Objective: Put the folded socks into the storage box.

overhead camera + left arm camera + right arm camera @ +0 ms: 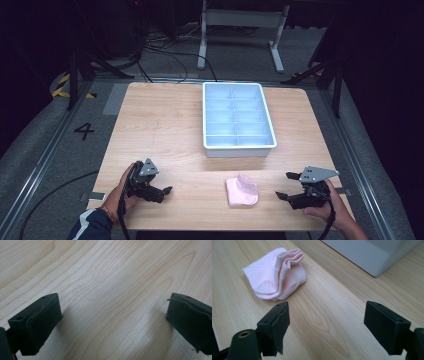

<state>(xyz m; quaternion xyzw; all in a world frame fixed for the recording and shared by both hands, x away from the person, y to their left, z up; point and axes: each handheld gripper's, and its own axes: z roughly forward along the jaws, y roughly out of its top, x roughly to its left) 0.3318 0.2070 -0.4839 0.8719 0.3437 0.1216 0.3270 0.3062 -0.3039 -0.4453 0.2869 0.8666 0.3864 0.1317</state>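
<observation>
With jaws wide and empty, the right hand-held gripper faces the folded pink sock just ahead; a shallow pinch could unfold it.

In the right gripper view the tray is cut off by the top and right edges, leaving one corner and a stretch of wall. Both jaws of the right gripper run off the bottom edge. In the left gripper view the right-hand jaw of the left gripper is cropped by the right edge. In the high view the sock's folds are too small to tell.
</observation>
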